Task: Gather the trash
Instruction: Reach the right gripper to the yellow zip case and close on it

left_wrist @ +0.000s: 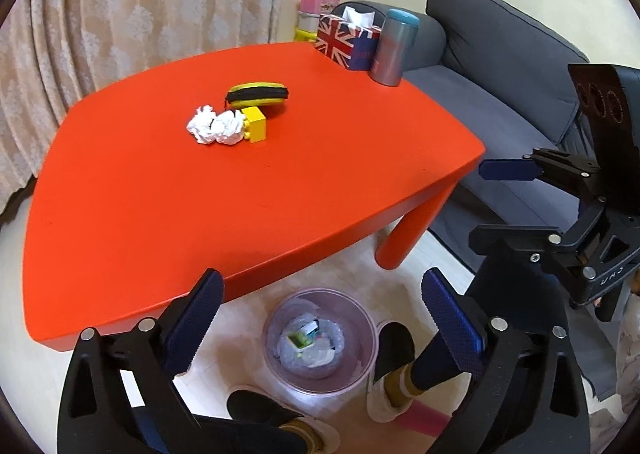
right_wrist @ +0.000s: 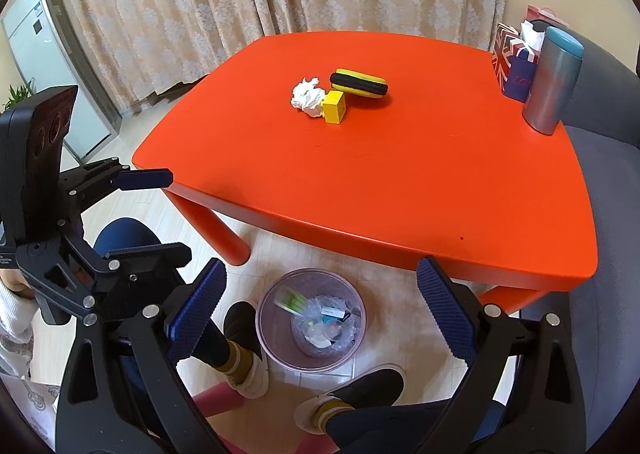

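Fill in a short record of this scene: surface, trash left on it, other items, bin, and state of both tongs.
surface: orange table
trash left: crumpled paper, beside a yellow block
other items: yellow-black pouch, flag tissue box, grey tumbler
bin: clear wastebasket on floor, holding wrappers
left tongs: open, empty, above the bin
right tongs: open, empty
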